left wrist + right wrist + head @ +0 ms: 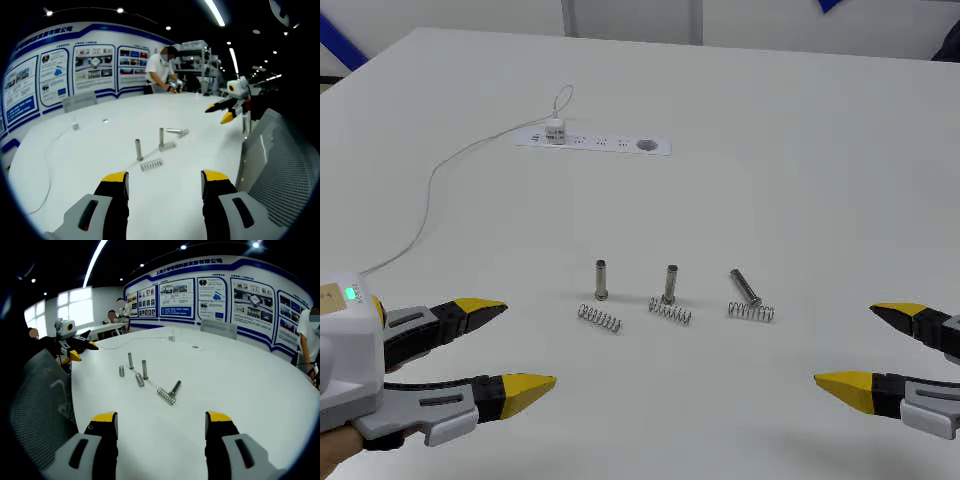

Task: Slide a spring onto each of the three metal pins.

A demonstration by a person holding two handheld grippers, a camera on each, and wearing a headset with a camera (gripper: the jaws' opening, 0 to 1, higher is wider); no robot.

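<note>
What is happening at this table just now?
A person holds two grippers over a white table, the left gripper and the right gripper, both open and empty. Two pins stand upright, a third pin lies down. Three springs lie beside them, none on a pin yet.

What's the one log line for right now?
left gripper: open, empty | right gripper: open, empty | left pin, middle pin: upright | right pin: lying down | springs: loose on table, none fitted
</note>
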